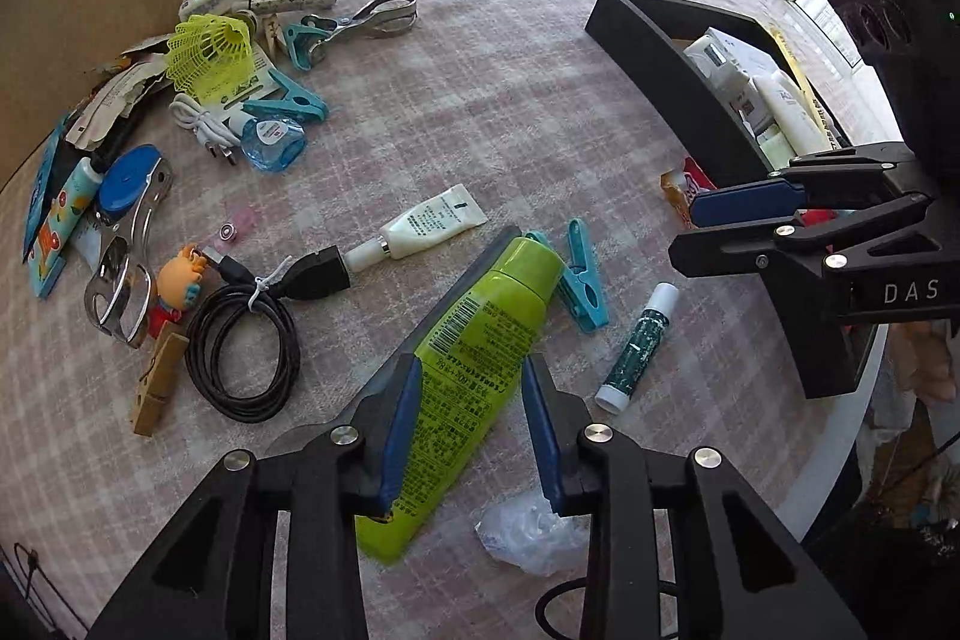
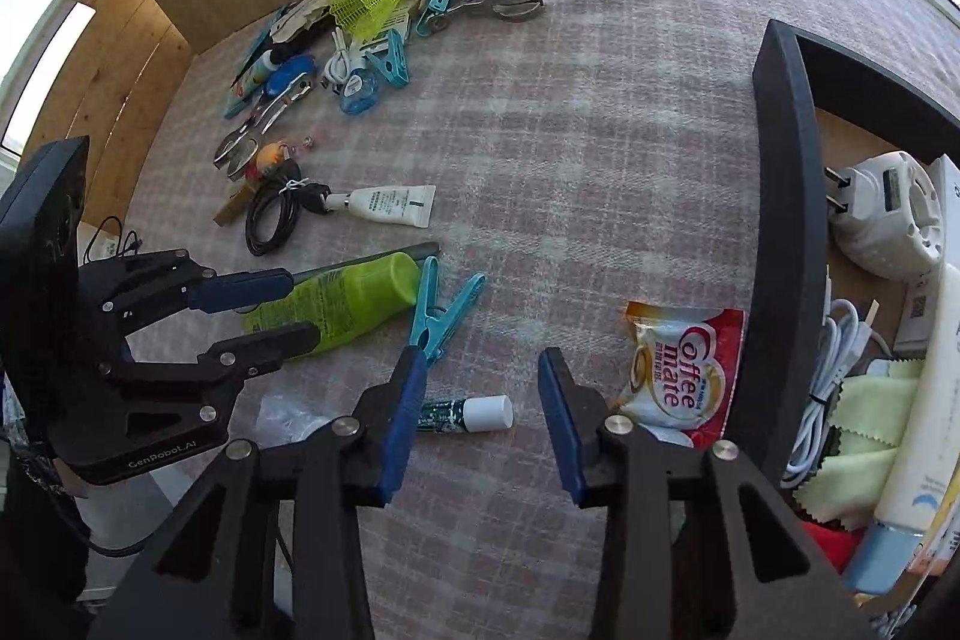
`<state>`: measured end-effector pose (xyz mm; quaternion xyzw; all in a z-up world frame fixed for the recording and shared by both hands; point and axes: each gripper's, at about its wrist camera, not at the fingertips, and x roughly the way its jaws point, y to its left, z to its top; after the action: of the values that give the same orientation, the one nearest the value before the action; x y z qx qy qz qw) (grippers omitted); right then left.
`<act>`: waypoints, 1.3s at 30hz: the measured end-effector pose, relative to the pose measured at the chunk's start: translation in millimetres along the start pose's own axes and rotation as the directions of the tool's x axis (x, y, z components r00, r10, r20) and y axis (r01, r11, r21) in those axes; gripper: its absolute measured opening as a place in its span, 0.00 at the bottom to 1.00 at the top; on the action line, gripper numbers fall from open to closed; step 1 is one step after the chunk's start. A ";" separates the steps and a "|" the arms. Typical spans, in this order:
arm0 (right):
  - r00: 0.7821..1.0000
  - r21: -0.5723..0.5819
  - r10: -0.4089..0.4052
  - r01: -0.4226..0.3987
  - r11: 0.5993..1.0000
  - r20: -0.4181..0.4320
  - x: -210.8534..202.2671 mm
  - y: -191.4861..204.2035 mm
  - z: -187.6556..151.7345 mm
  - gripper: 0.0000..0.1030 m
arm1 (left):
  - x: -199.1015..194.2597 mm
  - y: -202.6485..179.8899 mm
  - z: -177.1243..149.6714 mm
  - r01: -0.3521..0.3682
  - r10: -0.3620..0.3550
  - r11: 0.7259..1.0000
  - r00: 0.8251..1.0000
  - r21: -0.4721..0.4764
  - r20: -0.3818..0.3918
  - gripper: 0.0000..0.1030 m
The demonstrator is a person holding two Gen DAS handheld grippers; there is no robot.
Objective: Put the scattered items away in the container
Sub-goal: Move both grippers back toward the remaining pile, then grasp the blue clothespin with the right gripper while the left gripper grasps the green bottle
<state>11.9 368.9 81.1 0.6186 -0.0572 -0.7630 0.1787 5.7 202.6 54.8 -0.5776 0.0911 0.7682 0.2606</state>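
Note:
A lime-green tube [image 1: 474, 334] lies on the checked tablecloth between the fingers of my left gripper [image 1: 474, 430], which points steeply down. Its blue pads sit close at the tube's sides with a sliver of cloth showing by the right pad, so it is open. From the right wrist view this left gripper [image 2: 300, 310] straddles the green tube [image 2: 348, 298]. My right gripper [image 2: 483, 400] is open over a dark green lip-balm stick [image 2: 474, 413] with a white cap, which lies flat between its fingers. The black container [image 2: 780, 220] stands right of it, holding a white charger, cables, cloths and tubes.
A teal clothes peg [image 1: 579, 280] touches the tube's cap end. A Coffee mate sachet [image 2: 684, 376] leans on the container wall. A white tube [image 1: 432, 226], a coiled black cable [image 1: 243, 346], a crumpled wrapper [image 1: 528, 532] and a pile with a yellow shuttlecock [image 1: 207, 49] lie left.

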 end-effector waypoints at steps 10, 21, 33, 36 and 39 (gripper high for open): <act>0.998 0.042 0.031 -0.029 0.999 -0.047 26.3 3.0 10.9 0.36 | 15.4 -13.4 12.0 -0.024 0.024 0.992 1.000 0.120 0.001 0.31; 0.996 -0.027 -0.048 0.046 0.999 -0.078 48.5 23.2 19.9 0.34 | 28.2 -11.9 20.2 -0.032 0.029 0.984 0.999 0.177 0.016 0.40; 0.988 -0.068 -0.124 0.118 0.991 -0.095 50.5 16.9 20.1 0.20 | 32.2 -12.0 22.2 -0.045 0.040 0.982 0.999 0.184 0.031 0.39; 0.988 -0.060 -0.123 0.117 0.991 -0.090 50.3 16.8 19.2 0.20 | 38.1 -14.4 27.1 -0.052 0.048 0.982 0.999 0.182 0.026 0.38; 0.991 -0.044 -0.111 0.108 0.993 -0.078 46.7 14.6 16.9 0.20 | 35.9 -7.2 30.2 -0.029 0.026 0.991 0.999 0.132 0.025 0.37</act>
<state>-9.5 337.0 46.3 0.6473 -0.0006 -0.7472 0.1510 -23.1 232.6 31.9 -0.5488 0.1465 0.7707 0.2888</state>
